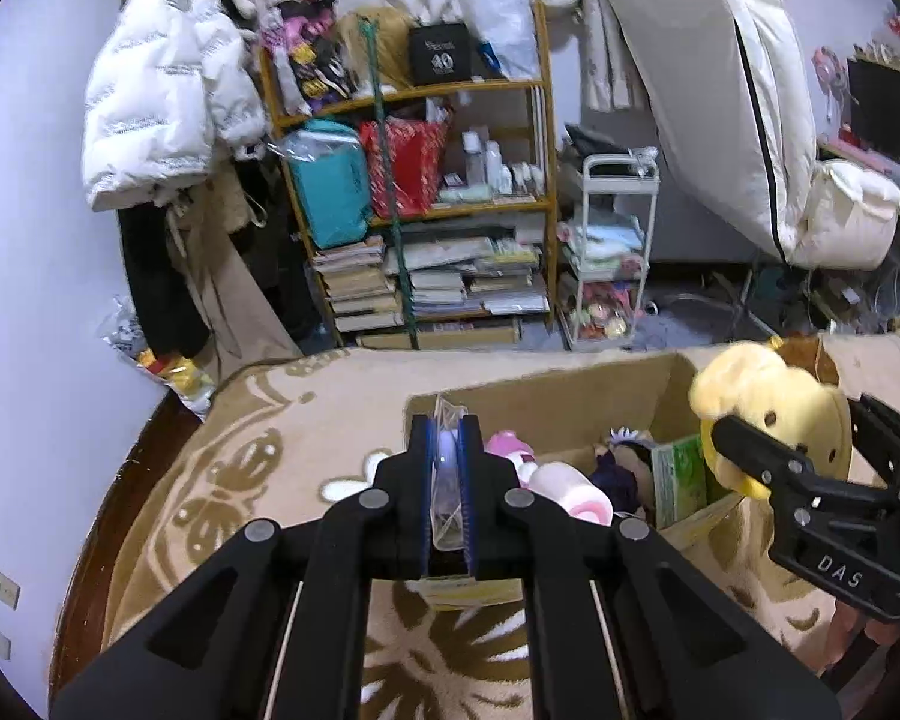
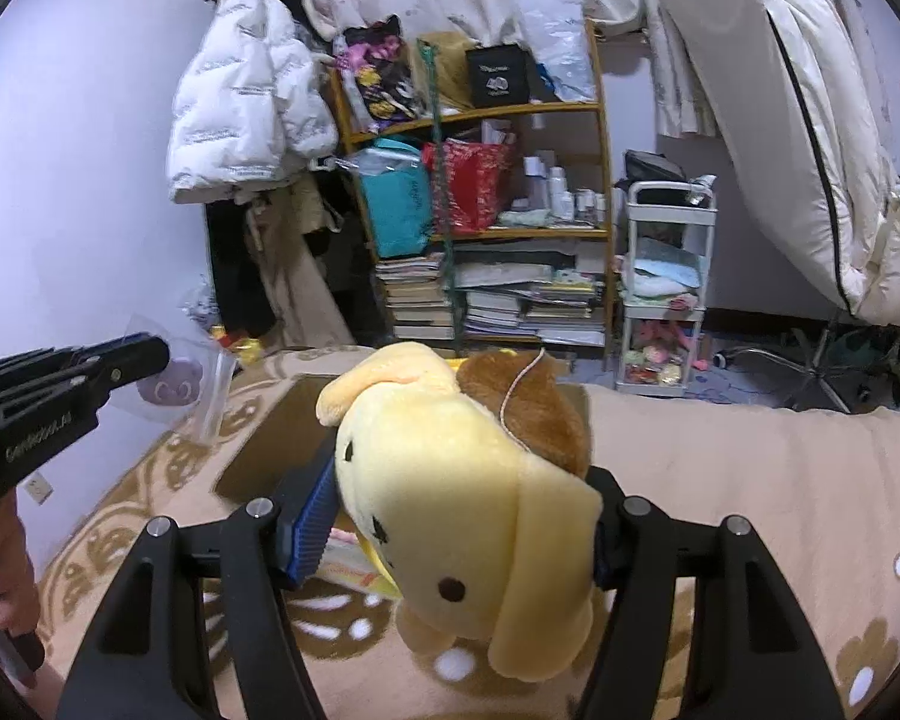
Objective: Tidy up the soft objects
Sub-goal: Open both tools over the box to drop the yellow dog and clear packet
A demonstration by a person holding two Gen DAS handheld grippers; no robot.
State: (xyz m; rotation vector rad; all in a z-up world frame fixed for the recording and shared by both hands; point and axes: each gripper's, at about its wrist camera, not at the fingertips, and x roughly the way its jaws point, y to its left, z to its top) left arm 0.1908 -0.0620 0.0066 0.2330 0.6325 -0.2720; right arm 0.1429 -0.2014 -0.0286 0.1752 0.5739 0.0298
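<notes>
My left gripper [image 1: 448, 450] is shut on a clear plastic bag [image 1: 447, 420] that holds a small purple plush [image 2: 177, 387]. It hangs over the near left corner of an open cardboard box [image 1: 570, 396]. Seen from the right wrist, the left gripper [image 2: 144, 354] is at the left, with a hand below it. My right gripper [image 2: 456, 516] is shut on a yellow plush dog [image 2: 450, 480] with a brown cap, held above the box's right side [image 1: 774, 396]. Inside the box lie a pink plush [image 1: 507, 444], a white and pink roll [image 1: 570, 489], a dark-haired doll [image 1: 621, 468] and a green pack [image 1: 681, 474].
The box stands on a beige blanket with brown flowers [image 1: 282, 438]. Behind it are a wooden shelf of books and bags [image 1: 426, 210], a white trolley [image 1: 609, 252], a hanging white jacket [image 1: 162, 90] and a leaning mattress [image 1: 720, 90].
</notes>
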